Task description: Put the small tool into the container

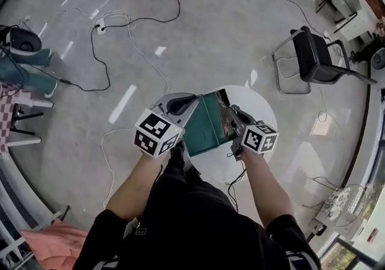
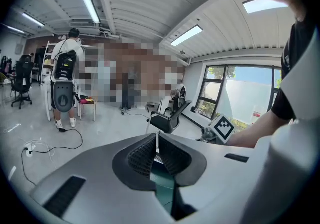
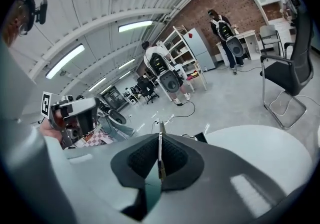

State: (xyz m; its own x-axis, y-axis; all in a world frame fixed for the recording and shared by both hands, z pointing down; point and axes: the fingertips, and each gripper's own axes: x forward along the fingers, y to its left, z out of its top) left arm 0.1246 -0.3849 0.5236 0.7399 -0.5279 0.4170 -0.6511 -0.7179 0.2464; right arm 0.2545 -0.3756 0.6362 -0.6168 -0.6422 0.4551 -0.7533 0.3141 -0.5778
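Standing on a small round white table [image 1: 266, 108], the green container [image 1: 207, 125] lies between the two grippers. The left gripper [image 1: 183, 104] reaches its left edge. In the left gripper view, the pads are pressed together on a thin pale edge with green just below it, apparently the container's wall.

The right gripper [image 1: 232, 113] sits at the container's right edge. In the right gripper view, its fingers are clamped on a thin metal strip seen edge-on, apparently the small tool [image 3: 161, 138]. The strip's tip pokes out past the pads, and the green of the container shows just beneath.

A black chair [image 1: 316, 55] stands well apart on the grey floor, where cables [image 1: 108, 22] trail.
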